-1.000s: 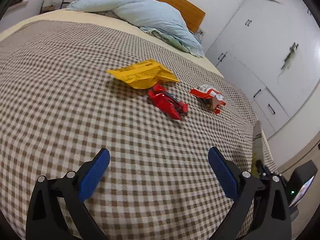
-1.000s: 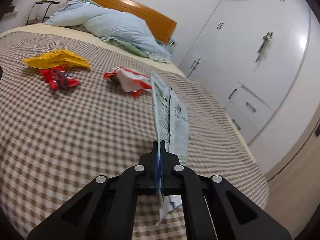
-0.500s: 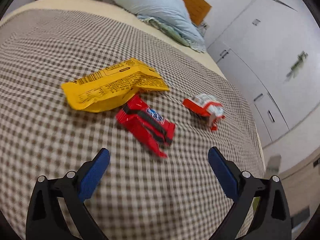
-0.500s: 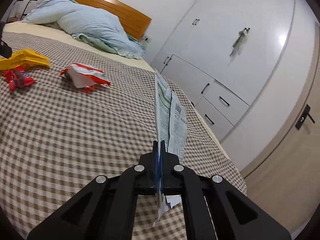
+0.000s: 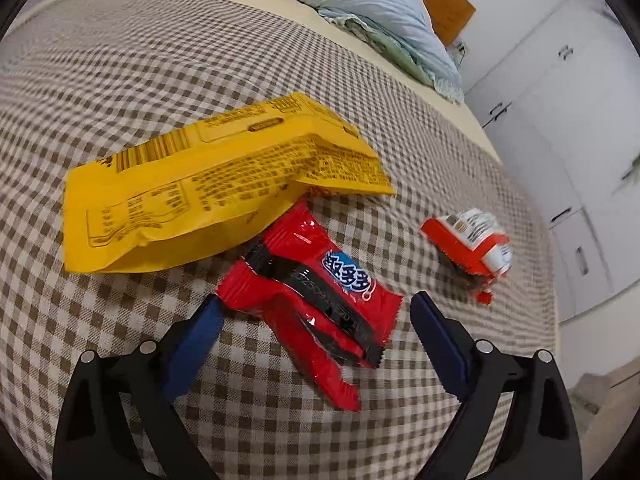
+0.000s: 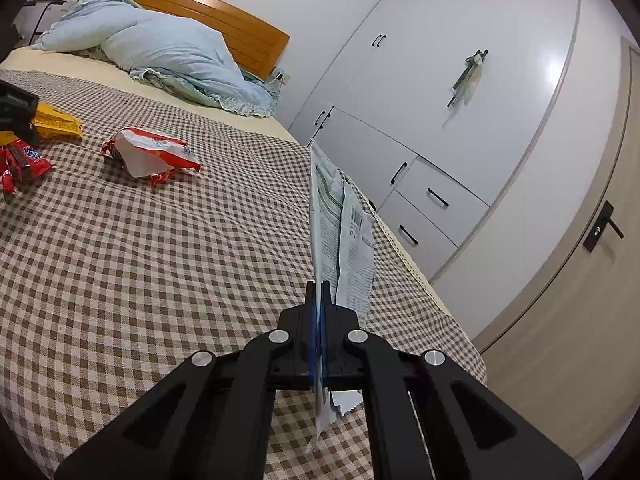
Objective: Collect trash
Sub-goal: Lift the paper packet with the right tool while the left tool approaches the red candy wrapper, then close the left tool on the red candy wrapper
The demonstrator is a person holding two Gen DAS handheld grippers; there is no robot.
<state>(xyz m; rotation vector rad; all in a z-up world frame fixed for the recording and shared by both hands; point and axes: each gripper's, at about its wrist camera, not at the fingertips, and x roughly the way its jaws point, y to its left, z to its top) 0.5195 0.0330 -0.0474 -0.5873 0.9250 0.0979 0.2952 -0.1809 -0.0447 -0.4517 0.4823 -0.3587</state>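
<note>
**Left gripper over the red wrapper**

The left gripper (image 5: 316, 320) is hanging wide open around the red wrapper (image 5: 316, 288) on the bed (image 5: 120, 72); the yellow bag (image 5: 216, 184) is lying at 11 o'clock. The right gripper (image 6: 319, 312) is pinching a pale wrapper (image 6: 340, 232).

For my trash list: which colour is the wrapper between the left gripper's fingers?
Red with black stripes, the red wrapper shows best in the left wrist view.
</note>
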